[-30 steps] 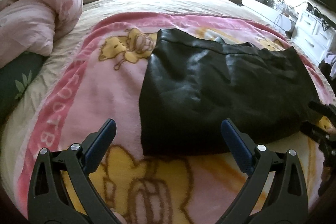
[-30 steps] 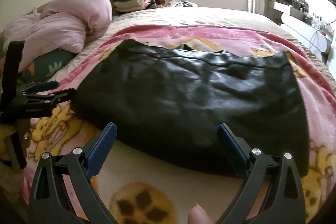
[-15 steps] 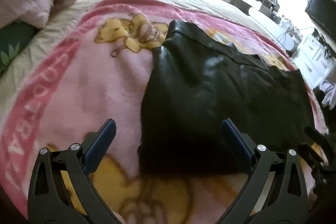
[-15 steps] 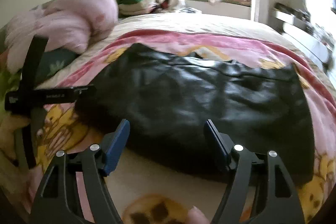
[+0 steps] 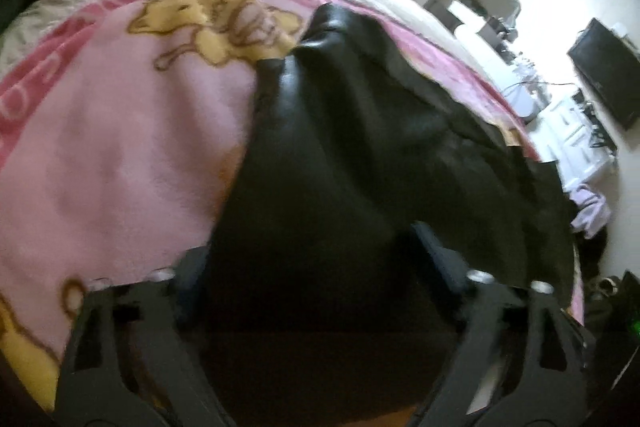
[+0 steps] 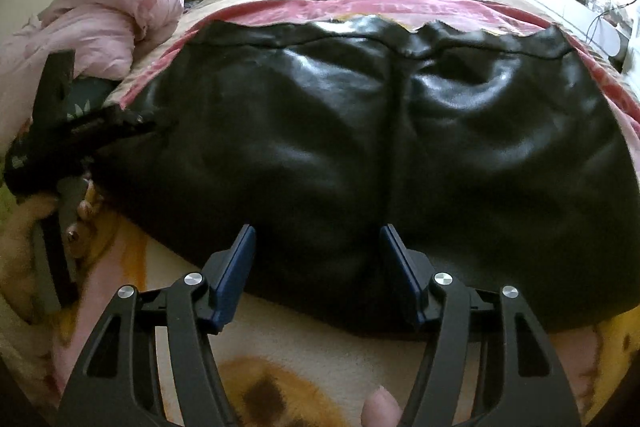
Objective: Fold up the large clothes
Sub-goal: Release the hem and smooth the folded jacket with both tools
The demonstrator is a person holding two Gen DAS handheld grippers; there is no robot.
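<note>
The glossy, creased black leather garment [image 6: 360, 131] now fills the space between both wide-open tongs, left gripper [image 5: 308, 255] and right gripper [image 6: 316, 259], which came closer.

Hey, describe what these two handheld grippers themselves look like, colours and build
Both look like the same model. The right gripper has two black plastic arms with triangular cut-outs, round silver bolt heads at the pivots, and flat blue pads lining the jaws. The left gripper has the same black cut-out frame and silver bolts; its pads are blurred and dark against the garment. No cables, markings or sleeves are visible.
</note>
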